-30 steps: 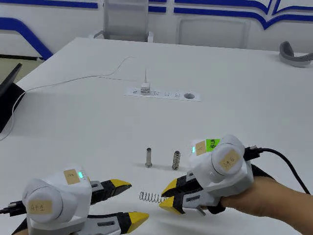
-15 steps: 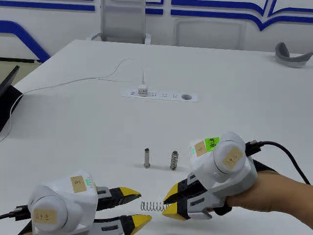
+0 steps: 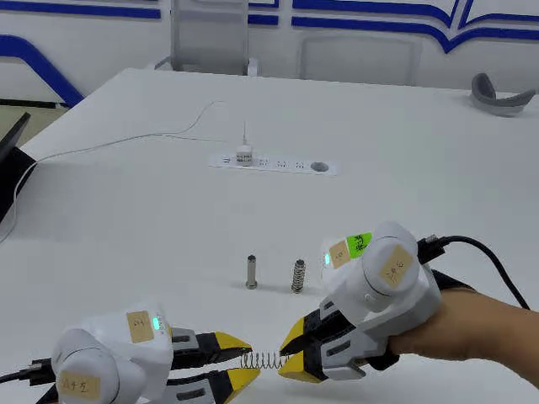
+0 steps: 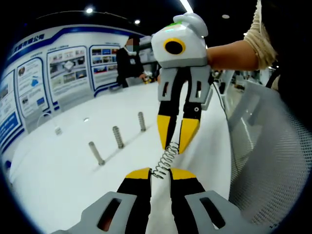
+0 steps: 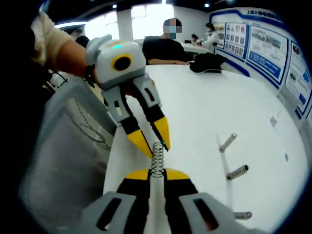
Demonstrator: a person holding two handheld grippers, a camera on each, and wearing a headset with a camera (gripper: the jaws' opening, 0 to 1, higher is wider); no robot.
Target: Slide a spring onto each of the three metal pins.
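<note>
Low in the frame, below the pins (image 3: 251, 272), the left gripper (image 3: 251, 358) is edging closer, its narrow fingers now flanking one end of the spring (image 3: 264, 360), grip unclear; the right gripper (image 3: 285, 360) is pinching the other end between its fingers.

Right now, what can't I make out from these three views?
- Head view: the third pin is hidden behind the right tool.
- All views: the left tool has its tips around the spring end; whether they are clamped on it is unclear.
- Head view: the left tool's rear is cut off by the bottom edge.
- Head view: the labels on both tools are too small to read.
</note>
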